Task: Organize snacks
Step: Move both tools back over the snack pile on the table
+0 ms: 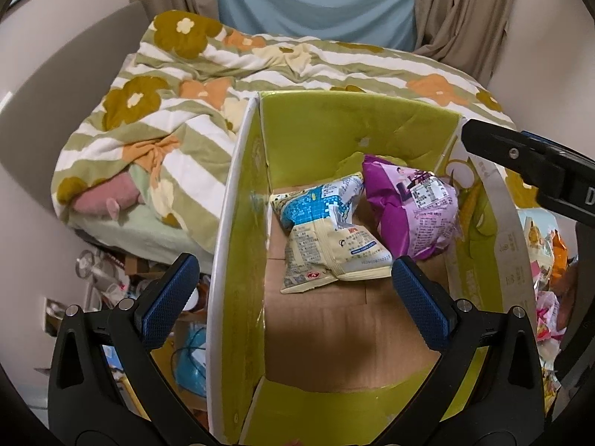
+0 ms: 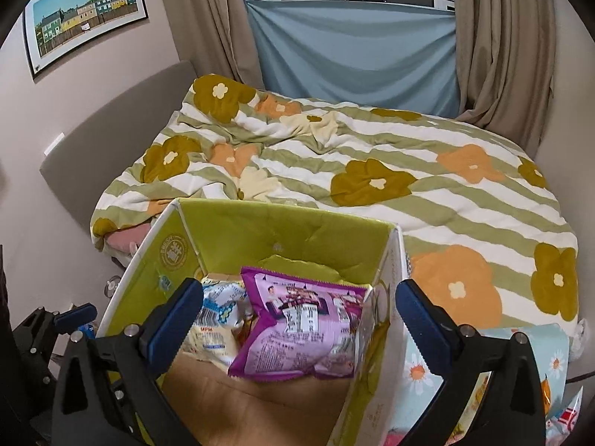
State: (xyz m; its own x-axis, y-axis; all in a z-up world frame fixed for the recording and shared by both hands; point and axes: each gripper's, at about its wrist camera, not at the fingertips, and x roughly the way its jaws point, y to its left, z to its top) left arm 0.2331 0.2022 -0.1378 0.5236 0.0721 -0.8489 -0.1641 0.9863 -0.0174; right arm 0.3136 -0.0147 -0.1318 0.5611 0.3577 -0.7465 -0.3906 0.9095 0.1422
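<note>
An open cardboard box with green flaps (image 1: 256, 223) (image 2: 238, 230) holds two snack bags. A cream and blue bag (image 1: 327, 238) (image 2: 219, 316) lies on the box floor. A purple bag (image 1: 412, 204) (image 2: 297, 327) lies beside it on the right. My left gripper (image 1: 293, 293) is open and empty, straddling the box's left wall. My right gripper (image 2: 297, 319) is open and empty above the box's right side; it also shows in the left wrist view (image 1: 528, 163). The left gripper shows at the left edge of the right wrist view (image 2: 70, 319).
A bed with a flowered striped quilt (image 2: 372, 171) lies behind the box. Several loose snack packs (image 1: 550, 278) (image 2: 520, 401) lie to the right of the box. Clutter (image 1: 111, 271) sits on the floor to the left. Curtains (image 2: 498, 37) hang at the back.
</note>
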